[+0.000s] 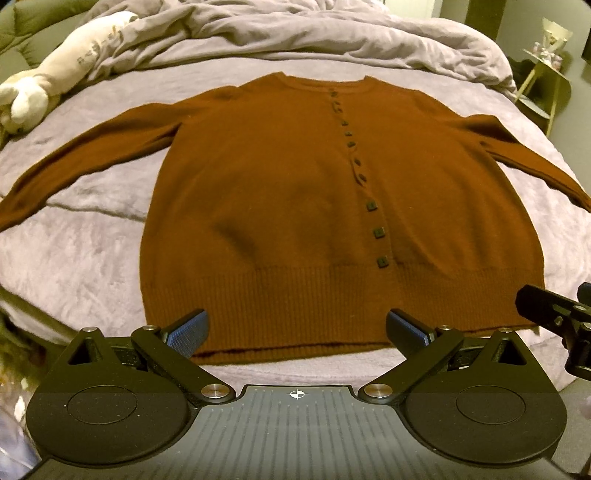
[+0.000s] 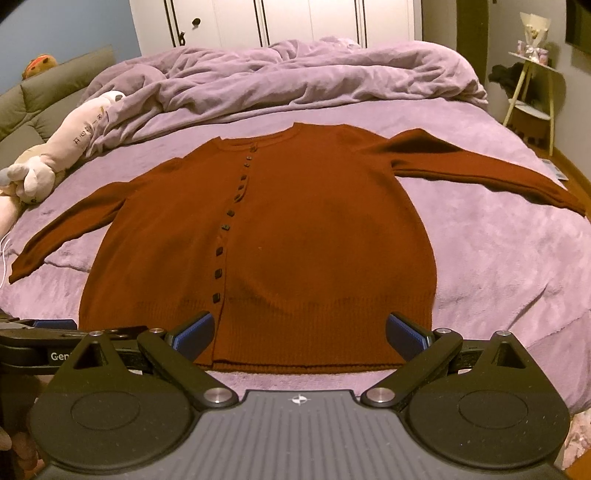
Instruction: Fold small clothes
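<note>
1. The rust-brown cardigan (image 1: 295,206) lies flat and buttoned on the purple bed cover (image 1: 74,258), straight ahead of both grippers, with its ribbed hem nearest to them.
2. The left gripper (image 1: 297,330) has its jaws spread wide and holds nothing; the hem is seen between its blue pads (image 1: 188,332), but whether they touch the cloth cannot be told.
3. The right gripper (image 2: 299,332) is equally wide open and empty, over the hem.
4. In the left wrist view both sleeve ends are cut off by the picture edge; the right wrist view shows both sleeves (image 2: 498,173) complete.
5. Only the right wrist view shows the white wardrobe (image 2: 277,22) behind the crumpled duvet (image 2: 295,74).
6. A plush toy (image 2: 66,147) lies far ahead on the left, partly under the duvet.
</note>
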Tool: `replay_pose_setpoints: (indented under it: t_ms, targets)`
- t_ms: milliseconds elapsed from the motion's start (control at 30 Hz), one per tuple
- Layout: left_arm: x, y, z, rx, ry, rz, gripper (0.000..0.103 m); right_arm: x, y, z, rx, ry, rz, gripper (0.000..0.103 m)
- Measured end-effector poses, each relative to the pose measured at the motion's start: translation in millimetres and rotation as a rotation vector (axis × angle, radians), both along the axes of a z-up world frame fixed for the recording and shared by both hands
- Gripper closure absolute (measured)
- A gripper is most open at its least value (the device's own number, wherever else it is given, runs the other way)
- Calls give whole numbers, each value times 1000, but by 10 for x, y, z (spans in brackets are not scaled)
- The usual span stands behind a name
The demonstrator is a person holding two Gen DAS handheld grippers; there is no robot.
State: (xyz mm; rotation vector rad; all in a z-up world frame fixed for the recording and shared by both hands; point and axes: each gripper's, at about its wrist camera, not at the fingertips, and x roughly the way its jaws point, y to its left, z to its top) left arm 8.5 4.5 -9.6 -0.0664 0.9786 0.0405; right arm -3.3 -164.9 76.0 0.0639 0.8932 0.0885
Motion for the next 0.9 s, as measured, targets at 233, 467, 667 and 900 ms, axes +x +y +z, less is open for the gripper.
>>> replay_pose_setpoints:
  t_ms: [233,467,667,900]
  targets:
    - [16,-14,-18,7,10,1,0,-9,-18,-6,3,-3,-1,4]
    - [43,-32,-42,16,20,1,0,17,-99,-39,52,6,-8,4]
    - [63,-36,-77,23,30,4,0,29,-122,-72,83,5,1,4]
    - [90,-30,-112,24,40,10,0,42,-164,-136,112,11,-14,4]
